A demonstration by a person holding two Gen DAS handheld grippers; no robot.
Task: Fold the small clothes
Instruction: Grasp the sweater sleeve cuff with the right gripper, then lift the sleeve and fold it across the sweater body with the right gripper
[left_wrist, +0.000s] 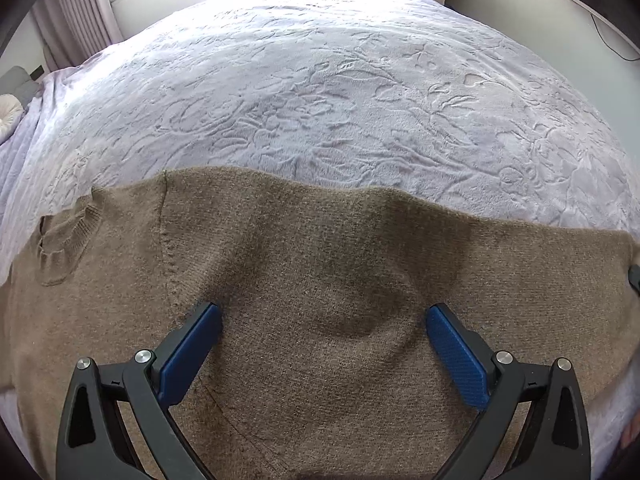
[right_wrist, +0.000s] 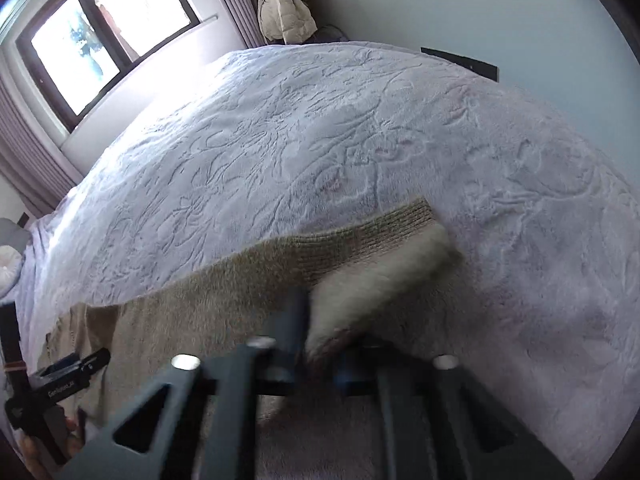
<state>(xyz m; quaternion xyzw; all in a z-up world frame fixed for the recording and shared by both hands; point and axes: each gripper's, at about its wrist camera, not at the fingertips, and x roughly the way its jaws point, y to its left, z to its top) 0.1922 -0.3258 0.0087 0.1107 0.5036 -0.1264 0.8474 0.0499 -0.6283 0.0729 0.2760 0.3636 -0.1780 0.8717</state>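
A brown knit sweater (left_wrist: pixel 320 248) lies spread on the lavender bedspread (left_wrist: pixel 320 80), its ribbed collar (left_wrist: pixel 60 240) at the left. My left gripper (left_wrist: pixel 324 312) hovers over the sweater's middle, blue pads wide apart with nothing pinched between them. In the right wrist view the sweater (right_wrist: pixel 200 300) ends in a ribbed hem (right_wrist: pixel 380 228). A fold of that end is lifted and caught in my right gripper (right_wrist: pixel 316 340), which is blurred and shut on the cloth. The left gripper (right_wrist: pixel 60 384) shows at the lower left there, held by a hand.
The embossed bedspread (right_wrist: pixel 320 140) stretches far beyond the sweater. A window (right_wrist: pixel 80 48) with curtains and a cream jacket (right_wrist: pixel 284 8) stand past the bed's far side. A white round cushion (left_wrist: pixel 8 112) lies at the left edge.
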